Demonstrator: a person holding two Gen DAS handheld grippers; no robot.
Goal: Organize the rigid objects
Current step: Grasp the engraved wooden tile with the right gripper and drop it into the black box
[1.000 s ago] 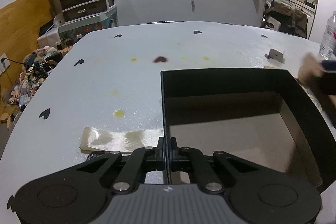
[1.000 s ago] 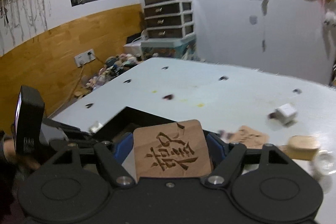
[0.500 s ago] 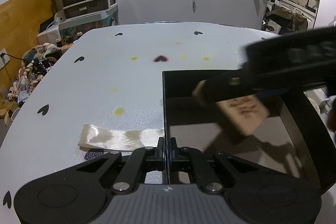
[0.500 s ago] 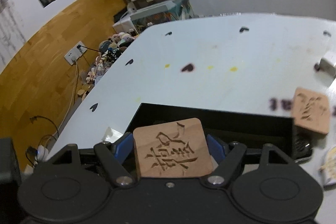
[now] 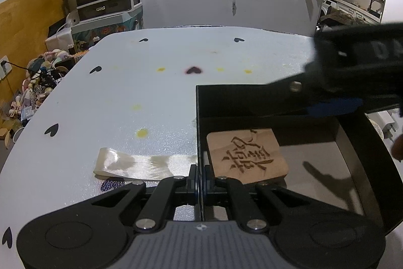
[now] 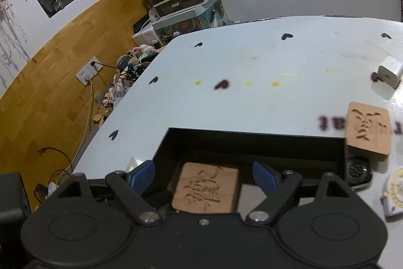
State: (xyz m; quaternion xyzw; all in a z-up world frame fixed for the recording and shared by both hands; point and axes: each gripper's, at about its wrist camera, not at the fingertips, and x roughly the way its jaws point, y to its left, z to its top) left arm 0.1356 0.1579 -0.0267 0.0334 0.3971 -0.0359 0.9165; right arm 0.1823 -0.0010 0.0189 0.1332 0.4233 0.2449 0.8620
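One wooden tile in the box, and we're set to fetch the next.

Our left tongs [image 5: 200, 183] are pressed together on the near-left wall of the black box [image 5: 362, 143], pinning it to the white table [image 5: 151, 97]. Our right tongs [image 6: 202, 174] hang spread above the box, gripping nothing; the carved wooden tile [image 6: 206, 190] lies flat on the box floor directly beneath them, free of both blue pads [image 6: 142, 174]. We judge this drop finished. Next, the second tile [image 6: 368, 131], on the table just beyond the box's far-right corner, calls for lifting clear and swinging right, with the white plug [image 6: 389, 72] farther off.
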